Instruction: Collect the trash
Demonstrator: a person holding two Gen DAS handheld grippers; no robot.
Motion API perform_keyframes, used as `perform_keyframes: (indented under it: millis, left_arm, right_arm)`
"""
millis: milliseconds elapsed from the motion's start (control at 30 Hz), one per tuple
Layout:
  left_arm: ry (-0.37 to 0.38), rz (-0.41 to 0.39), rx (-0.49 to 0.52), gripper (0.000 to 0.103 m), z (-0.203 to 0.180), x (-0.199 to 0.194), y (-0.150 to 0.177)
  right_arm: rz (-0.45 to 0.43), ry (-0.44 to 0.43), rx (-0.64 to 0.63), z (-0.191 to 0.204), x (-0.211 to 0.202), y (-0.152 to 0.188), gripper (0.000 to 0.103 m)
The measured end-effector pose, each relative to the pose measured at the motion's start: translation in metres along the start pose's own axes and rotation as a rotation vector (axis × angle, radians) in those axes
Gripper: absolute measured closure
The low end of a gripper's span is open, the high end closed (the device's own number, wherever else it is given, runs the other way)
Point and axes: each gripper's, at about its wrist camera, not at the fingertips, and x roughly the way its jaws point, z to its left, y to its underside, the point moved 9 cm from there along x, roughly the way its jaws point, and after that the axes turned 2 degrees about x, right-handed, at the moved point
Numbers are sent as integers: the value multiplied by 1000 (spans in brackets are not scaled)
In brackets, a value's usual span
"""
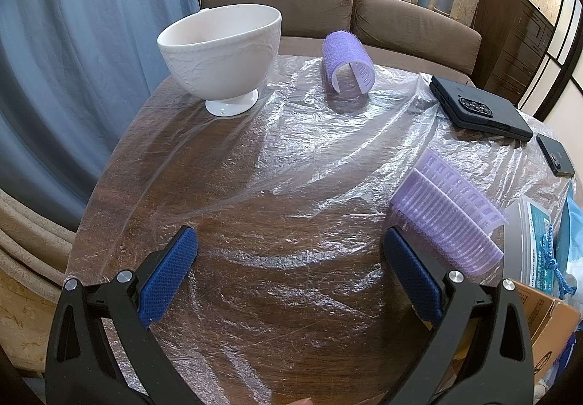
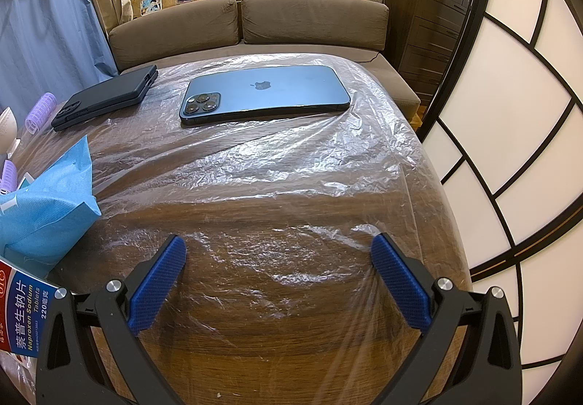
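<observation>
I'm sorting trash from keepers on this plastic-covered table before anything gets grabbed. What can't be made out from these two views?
- White footed ceramic bowl, left wrist view: its own rim hides the bottom of the inside.
- Red-and-blue tablet box, right wrist view: cut off by the left edge and the gripper frame.
- Crumpled light-blue paper pack, right wrist view: cut by the left edge.
- Brown cardboard box, left wrist view: cut off at the edge; inside hidden.

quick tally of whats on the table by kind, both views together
white bowl: 1
purple hair rollers: 2
phones, one in a black case and one blue: 2
blue cloth: 1
naproxen tablet box: 1
total: 7
</observation>
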Motion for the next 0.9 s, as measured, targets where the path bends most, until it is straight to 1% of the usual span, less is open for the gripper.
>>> perform_keyframes:
  millis: [800,900]
  left_arm:
    - [1,0,3,1,0,0,0]
    - [9,1,15,1,0,0,0]
  right_arm:
    - [0,8,17,2,-1,-2,4]
    - [-16,3,23,1,-8,2,4]
